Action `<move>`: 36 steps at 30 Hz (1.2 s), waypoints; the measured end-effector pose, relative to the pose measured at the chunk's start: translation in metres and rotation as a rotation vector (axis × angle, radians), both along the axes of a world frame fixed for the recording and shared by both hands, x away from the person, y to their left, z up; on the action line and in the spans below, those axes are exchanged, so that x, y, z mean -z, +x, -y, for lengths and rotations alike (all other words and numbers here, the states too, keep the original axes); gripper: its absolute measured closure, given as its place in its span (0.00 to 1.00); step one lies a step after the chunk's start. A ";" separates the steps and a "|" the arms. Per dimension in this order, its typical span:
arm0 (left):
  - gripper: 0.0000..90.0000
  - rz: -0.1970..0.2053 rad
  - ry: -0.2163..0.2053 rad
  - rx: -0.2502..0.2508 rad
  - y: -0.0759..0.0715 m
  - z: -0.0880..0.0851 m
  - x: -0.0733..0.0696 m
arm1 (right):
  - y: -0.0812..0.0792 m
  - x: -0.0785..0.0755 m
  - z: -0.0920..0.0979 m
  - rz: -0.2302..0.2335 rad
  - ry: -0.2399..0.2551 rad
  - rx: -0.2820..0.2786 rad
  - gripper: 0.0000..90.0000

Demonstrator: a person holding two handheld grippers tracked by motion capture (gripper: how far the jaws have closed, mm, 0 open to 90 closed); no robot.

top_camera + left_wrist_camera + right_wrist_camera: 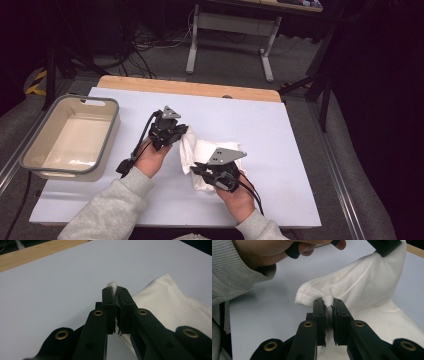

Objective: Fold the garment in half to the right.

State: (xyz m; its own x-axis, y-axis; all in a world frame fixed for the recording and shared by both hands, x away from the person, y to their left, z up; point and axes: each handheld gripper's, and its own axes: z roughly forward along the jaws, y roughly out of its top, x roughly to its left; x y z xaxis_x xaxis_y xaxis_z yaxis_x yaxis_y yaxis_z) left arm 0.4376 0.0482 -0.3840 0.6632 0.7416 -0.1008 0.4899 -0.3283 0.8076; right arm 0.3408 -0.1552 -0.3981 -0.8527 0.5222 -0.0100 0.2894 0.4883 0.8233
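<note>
Nearest me, the right gripper [199, 169] pinches a fold of the white cloth [202, 150] at table centre. At its eleven o'clock the left gripper [181, 131] clamps the cloth's far edge. Farther off, at nine o'clock, sits a grey tub [30, 150].

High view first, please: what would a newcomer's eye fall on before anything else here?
Most striking is the white cloth at the middle of the white table, pinched from both sides: the left gripper has its jaws shut on the cloth's far edge, and the right gripper grips its near edge. Next comes the grey-rimmed beige tub, standing apart at the table's left edge.
</note>
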 end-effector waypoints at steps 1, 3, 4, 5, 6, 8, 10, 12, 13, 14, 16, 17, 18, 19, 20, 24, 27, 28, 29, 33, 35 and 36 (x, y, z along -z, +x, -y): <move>0.96 0.003 0.003 0.004 0.000 0.002 0.000 | -0.001 0.001 0.005 -0.003 0.003 0.008 0.91; 0.96 0.004 -0.002 0.018 0.000 0.009 0.000 | -0.002 0.002 0.011 -0.008 0.004 0.023 0.91; 0.96 0.002 -0.009 0.020 0.000 0.012 0.000 | -0.003 0.002 0.015 -0.008 0.003 0.031 0.91; 0.96 0.004 -0.011 0.024 0.000 0.015 0.000 | -0.004 0.003 0.017 -0.008 0.003 0.036 0.91; 0.96 0.004 -0.011 0.024 0.000 0.015 0.000 | -0.004 0.003 0.017 -0.008 0.003 0.036 0.91; 0.96 0.008 -0.017 0.041 0.000 0.025 0.000 | -0.008 0.004 0.026 -0.009 0.000 0.059 0.91; 0.96 0.013 -0.018 0.048 0.000 0.032 0.000 | -0.010 0.005 0.032 -0.014 0.001 0.073 0.91; 0.96 0.016 -0.018 0.062 0.000 0.039 0.000 | -0.012 0.006 0.038 -0.022 0.002 0.089 0.91; 0.96 0.014 -0.017 0.064 0.000 0.041 0.001 | -0.012 0.006 0.040 -0.021 0.000 0.092 0.91; 0.96 0.014 -0.019 0.068 -0.001 0.046 0.001 | -0.013 0.007 0.042 -0.024 0.001 0.095 0.91; 0.95 0.023 -0.014 0.080 -0.001 0.051 0.002 | -0.015 0.008 0.046 -0.030 0.002 0.106 0.91; 0.95 0.018 -0.021 0.087 -0.001 0.054 0.002 | -0.015 0.009 0.048 -0.033 0.003 0.112 0.91; 0.95 0.015 -0.021 0.095 -0.001 0.056 0.003 | -0.016 0.009 0.050 -0.037 0.003 0.116 0.91; 0.95 0.015 -0.019 0.098 -0.001 0.058 0.003 | -0.017 0.010 0.052 -0.040 0.003 0.120 0.91; 0.95 0.013 -0.016 0.104 -0.001 0.061 0.004 | -0.018 0.010 0.053 -0.041 0.002 0.122 0.91; 0.95 0.001 -0.017 0.121 0.001 0.071 0.008 | -0.021 0.013 0.060 -0.053 -0.002 0.145 0.91; 0.95 -0.016 -0.020 0.134 0.004 0.078 0.011 | -0.020 0.017 0.066 -0.074 0.002 0.162 0.91; 0.95 -0.016 -0.017 0.137 0.004 0.079 0.011 | -0.020 0.018 0.067 -0.081 0.002 0.167 0.91; 0.95 -0.016 -0.009 0.141 0.005 0.082 0.012 | -0.020 0.019 0.068 -0.083 0.002 0.170 0.91; 0.95 -0.022 0.002 0.151 0.006 0.088 0.016 | -0.021 0.022 0.075 -0.103 0.003 0.190 0.90; 0.94 -0.034 -0.005 0.155 0.007 0.091 0.019 | -0.021 0.023 0.078 -0.116 0.002 0.197 0.90; 0.94 -0.034 -0.010 0.153 0.008 0.092 0.020 | -0.021 0.024 0.079 -0.119 0.002 0.199 0.90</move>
